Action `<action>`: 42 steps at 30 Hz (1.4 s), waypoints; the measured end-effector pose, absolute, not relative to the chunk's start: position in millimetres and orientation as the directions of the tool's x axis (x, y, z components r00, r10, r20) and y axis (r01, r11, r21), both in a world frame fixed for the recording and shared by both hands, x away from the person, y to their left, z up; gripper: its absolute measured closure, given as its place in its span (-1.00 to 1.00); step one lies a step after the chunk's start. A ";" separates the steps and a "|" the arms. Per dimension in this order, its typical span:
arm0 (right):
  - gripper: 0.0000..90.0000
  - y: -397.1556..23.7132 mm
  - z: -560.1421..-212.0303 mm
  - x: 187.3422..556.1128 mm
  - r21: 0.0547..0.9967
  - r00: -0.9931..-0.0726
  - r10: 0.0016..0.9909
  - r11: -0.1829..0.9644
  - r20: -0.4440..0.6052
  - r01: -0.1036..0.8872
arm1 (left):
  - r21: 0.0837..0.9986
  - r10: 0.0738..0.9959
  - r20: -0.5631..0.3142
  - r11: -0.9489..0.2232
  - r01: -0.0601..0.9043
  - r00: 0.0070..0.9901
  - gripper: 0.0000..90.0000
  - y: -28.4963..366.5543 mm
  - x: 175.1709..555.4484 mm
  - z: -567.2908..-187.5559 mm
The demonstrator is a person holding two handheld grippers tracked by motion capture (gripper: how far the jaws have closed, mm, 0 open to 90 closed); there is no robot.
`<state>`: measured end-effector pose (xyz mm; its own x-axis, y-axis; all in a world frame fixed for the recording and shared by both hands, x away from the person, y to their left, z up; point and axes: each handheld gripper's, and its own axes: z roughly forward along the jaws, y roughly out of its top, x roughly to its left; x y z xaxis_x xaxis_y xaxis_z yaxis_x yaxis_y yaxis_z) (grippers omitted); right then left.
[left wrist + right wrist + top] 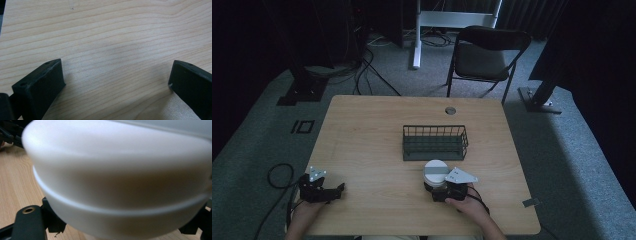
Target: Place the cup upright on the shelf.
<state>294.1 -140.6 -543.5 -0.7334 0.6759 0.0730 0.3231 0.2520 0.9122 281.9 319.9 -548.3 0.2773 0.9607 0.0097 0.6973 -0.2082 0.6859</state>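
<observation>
A white round bowl-like object with a ridge around its side stands on the wooden table near the front edge, right of centre. My right gripper is shut on it from the near side. In the right gripper view the white object sits very close between the black jaws, and the gripper holds its lower part. My left gripper rests at the table's front left, open. In the left gripper view the gripper has only bare wood between its spread jaws.
A dark wire basket stands at the table's centre, just beyond the white object. A round cable hole lies near the far edge. Beyond the table are a folding chair, a white stand leg and floor cables.
</observation>
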 end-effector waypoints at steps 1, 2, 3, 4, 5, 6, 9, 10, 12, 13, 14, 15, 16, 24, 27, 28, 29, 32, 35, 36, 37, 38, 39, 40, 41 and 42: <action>-0.62 -140.6 -543.2 294.3 0.912 -0.733 0.676 0.253 0.072 0.324 | 0.686 0.961 0.009 -0.208 0.697 0.277 -1.00 319.9 281.9 -548.3; -0.62 -140.4 -543.1 294.4 0.911 -0.732 0.678 0.253 0.072 0.324 | 0.686 0.961 0.010 -0.208 0.697 0.277 -1.00 319.9 281.9 -548.3; -0.61 -140.2 -543.1 294.4 0.912 -0.732 0.678 0.255 0.069 0.322 | 0.686 0.961 0.010 -0.208 0.697 0.278 -1.00 319.9 281.9 -548.3; -0.61 -140.0 -542.9 294.5 0.912 -0.734 0.677 0.258 0.066 0.320 | 0.686 0.961 0.010 -0.208 0.697 0.277 -1.00 319.9 281.9 -548.3; -0.61 -139.9 -542.8 294.5 0.911 -0.730 0.680 0.255 0.068 0.323 | 0.686 0.961 0.010 -0.208 0.697 0.278 -1.00 319.9 281.9 -548.2; -0.61 -139.8 -542.8 294.6 0.912 -0.730 0.681 0.255 0.067 0.321 | 0.686 0.961 0.009 -0.208 0.697 0.277 -1.00 319.9 281.9 -548.3; -0.60 -139.7 -542.3 294.5 0.911 -0.726 0.684 0.252 0.071 0.326 | 0.686 0.961 0.010 -0.208 0.697 0.277 -1.00 319.9 281.9 -548.3; -0.60 -140.2 -542.1 294.7 0.911 -0.729 0.681 0.253 0.070 0.324 | 0.686 0.961 0.010 -0.208 0.697 0.277 -1.00 319.9 281.9 -548.3; -0.60 -141.6 -541.4 295.4 0.910 -0.728 0.681 0.248 0.080 0.332 | 0.686 0.961 0.009 -0.208 0.697 0.277 -1.00 319.9 281.9 -548.3; -0.60 -142.2 -540.8 295.5 0.909 -0.728 0.680 0.245 0.086 0.337 | 0.686 0.961 0.010 -0.208 0.697 0.277 -1.00 319.9 281.9 -548.2; -0.60 -142.6 -540.4 295.6 0.909 -0.728 0.680 0.248 0.083 0.335 | 0.686 0.961 0.010 -0.208 0.697 0.277 -1.00 320.0 281.9 -548.2; -0.59 -143.0 -539.7 295.4 0.909 -0.727 0.682 0.246 0.084 0.336 | 0.686 0.961 0.009 -0.208 0.697 0.277 -1.00 319.9 281.9 -548.3; -0.59 -143.3 -538.7 295.4 0.908 -0.728 0.680 0.247 0.086 0.338 | 0.686 0.961 0.010 -0.208 0.697 0.277 -1.00 319.9 281.9 -548.2; -0.59 -144.0 -530.3 296.9 0.912 -0.717 0.690 0.230 0.093 0.339 | 0.686 0.961 0.010 -0.208 0.697 0.277 -1.00 319.9 281.9 -548.2; -0.59 -144.1 -526.2 298.2 0.910 -0.715 0.693 0.229 0.097 0.345 | 0.686 0.961 0.010 -0.208 0.697 0.277 -1.00 320.0 281.9 -548.2; -0.59 -144.2 -524.6 298.9 0.907 -0.719 0.689 0.239 0.093 0.346 | 0.686 0.961 0.010 -0.208 0.697 0.277 -1.00 319.9 281.9 -548.2; -0.59 -144.1 -523.6 298.9 0.907 -0.718 0.690 0.239 0.092 0.345 | 0.686 0.961 0.009 -0.208 0.697 0.277 -1.00 319.9 281.9 -548.3; -0.59 -144.5 -519.7 299.7 0.908 -0.716 0.692 0.238 0.090 0.344 | 0.686 0.961 0.010 -0.208 0.697 0.278 -1.00 320.0 282.0 -548.3; -0.59 -145.1 -515.7 300.5 0.911 -0.713 0.696 0.232 0.089 0.340 | 0.686 0.961 0.010 -0.208 0.697 0.278 -1.00 320.0 282.0 -548.3; -0.59 -145.5 -513.7 301.1 0.911 -0.715 0.693 0.232 0.091 0.341 | 0.686 0.961 0.010 -0.208 0.697 0.278 -1.00 320.0 282.0 -548.2; -0.59 -145.5 -512.4 301.3 0.911 -0.716 0.693 0.235 0.088 0.339 | 0.686 0.961 0.009 -0.208 0.697 0.277 -1.00 319.9 282.0 -548.3; -0.59 -145.5 -510.6 301.7 0.914 -0.711 0.698 0.229 0.086 0.334 | 0.686 0.961 0.010 -0.208 0.697 0.277 -1.00 320.0 282.0 -548.2; -0.59 -145.4 -508.4 302.2 0.913 -0.712 0.696 0.226 0.092 0.339 | 0.686 0.961 0.009 -0.208 0.697 0.277 -1.00 319.9 282.0 -548.3; -0.59 -145.3 -506.0 302.7 0.914 -0.713 0.696 0.227 0.089 0.336 | 0.686 0.961 0.010 -0.208 0.697 0.277 -1.00 319.9 281.9 -548.3; -0.59 -145.1 -504.2 303.1 0.916 -0.710 0.699 0.225 0.085 0.331 | 0.686 0.961 0.010 -0.208 0.697 0.277 -1.00 320.0 281.9 -548.2; -0.59 -144.6 -500.5 304.2 0.916 -0.712 0.697 0.228 0.084 0.330 | 0.686 0.961 0.009 -0.208 0.697 0.277 -1.00 319.9 282.0 -548.3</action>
